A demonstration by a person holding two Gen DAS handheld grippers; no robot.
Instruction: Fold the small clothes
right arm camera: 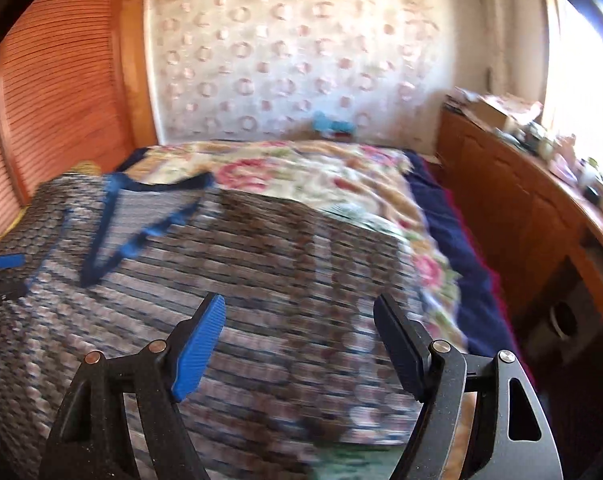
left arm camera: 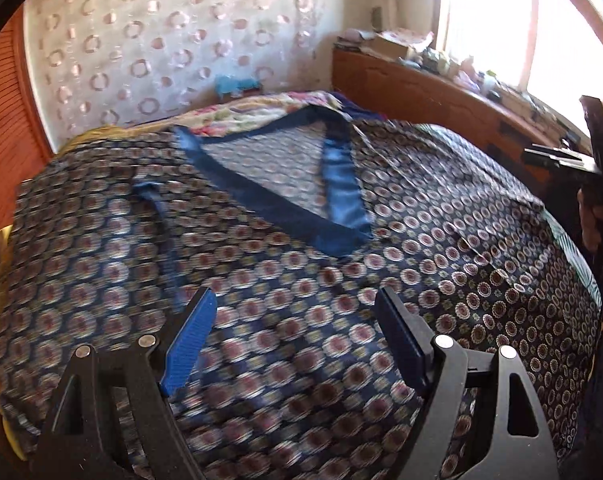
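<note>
Navy fabric printed with small round rosettes, the garment (left arm camera: 285, 264) lies spread flat over the floral bedspread (right arm camera: 301, 176), its blue-banded V neckline (left arm camera: 277, 184) toward the wallpapered wall (left arm camera: 173, 40). To the garment's left stands a slatted wooden panel (right arm camera: 53, 92).

The left gripper (left arm camera: 297, 340) hangs over the garment's near part, its jaws wide apart with nothing between them but printed cloth below; whether the fingertips touch the fabric cannot be told through the blur. The neckline lies beyond the jaws, well apart from them.

The right gripper (right arm camera: 301, 344) likewise has its jaws spread wide and empty, above the garment's right portion, the neckline off to its left. The garment's right edge ends on the bedspread just past this gripper's right finger.

Right of the garment runs a cluttered wooden cabinet (left arm camera: 441, 96) beneath a bright window (left arm camera: 501, 20).
</note>
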